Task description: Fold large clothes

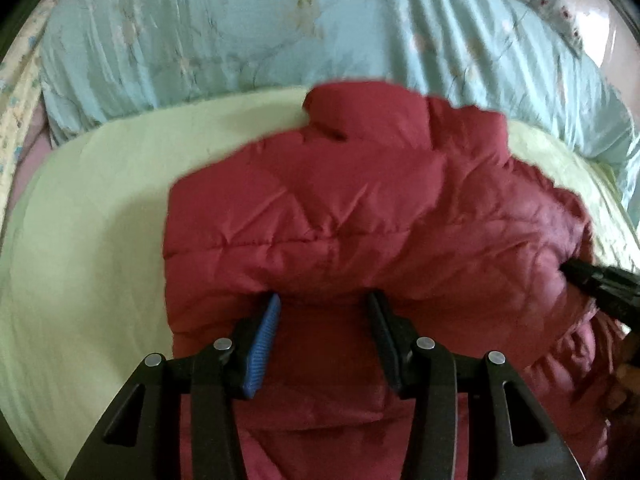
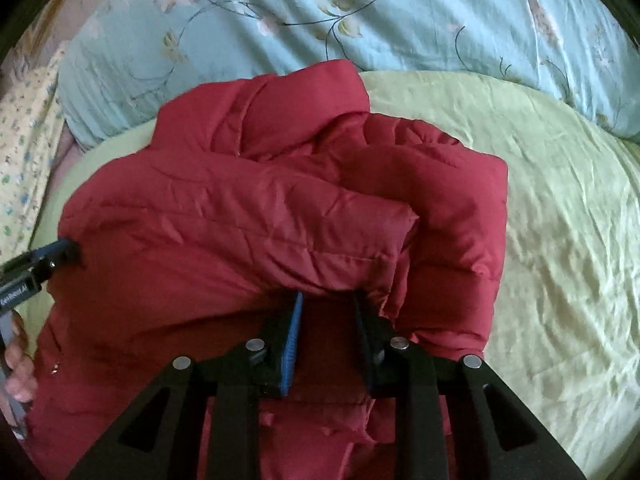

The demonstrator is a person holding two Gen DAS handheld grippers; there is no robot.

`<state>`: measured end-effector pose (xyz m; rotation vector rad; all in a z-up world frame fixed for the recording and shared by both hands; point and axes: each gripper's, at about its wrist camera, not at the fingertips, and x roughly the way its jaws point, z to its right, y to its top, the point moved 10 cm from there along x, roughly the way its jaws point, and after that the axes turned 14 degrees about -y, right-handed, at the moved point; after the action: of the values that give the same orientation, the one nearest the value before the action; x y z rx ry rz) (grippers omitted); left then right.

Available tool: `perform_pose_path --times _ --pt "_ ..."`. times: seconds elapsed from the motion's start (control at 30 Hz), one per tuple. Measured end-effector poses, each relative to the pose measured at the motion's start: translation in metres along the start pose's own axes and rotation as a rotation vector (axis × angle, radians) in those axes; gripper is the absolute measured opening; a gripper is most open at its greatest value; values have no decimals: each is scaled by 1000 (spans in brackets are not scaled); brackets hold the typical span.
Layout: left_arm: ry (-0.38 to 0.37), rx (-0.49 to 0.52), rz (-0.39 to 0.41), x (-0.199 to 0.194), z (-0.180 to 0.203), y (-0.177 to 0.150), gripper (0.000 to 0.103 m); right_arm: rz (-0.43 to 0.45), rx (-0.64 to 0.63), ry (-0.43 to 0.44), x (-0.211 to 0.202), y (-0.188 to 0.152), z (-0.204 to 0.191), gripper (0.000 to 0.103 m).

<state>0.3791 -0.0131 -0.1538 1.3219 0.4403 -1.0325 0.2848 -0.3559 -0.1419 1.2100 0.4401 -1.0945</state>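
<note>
Fingers (image 1: 276, 312) of two grippers each pinch one red jacket (image 1: 360, 208) on one green sheet (image 1: 80, 240).

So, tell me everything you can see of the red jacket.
The red jacket is a puffy quilted garment of smooth, slightly shiny fabric with stitched bands. It lies bunched and partly folded on the pale green sheet, its collar end towards the blue floral quilt. A sleeve lies folded across the body. Both tongs, left and right, have jacket fabric between their fingers at the near edge, which looks lifted; whether they pinch it is unclear.
</note>
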Motion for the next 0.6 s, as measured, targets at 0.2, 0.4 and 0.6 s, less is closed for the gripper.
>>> perform_pose_path --times 0.2,0.4,0.6 --pt "-37 -17 -26 14 -5 -8 46 -4 -40 -52 1 -8 3 23" --pt "-20 -4 -9 19 -6 -10 47 -8 -33 -48 7 -9 3 23" --pt "-18 -7 -26 11 -5 -9 47 -16 -3 -6 10 -10 5 23"
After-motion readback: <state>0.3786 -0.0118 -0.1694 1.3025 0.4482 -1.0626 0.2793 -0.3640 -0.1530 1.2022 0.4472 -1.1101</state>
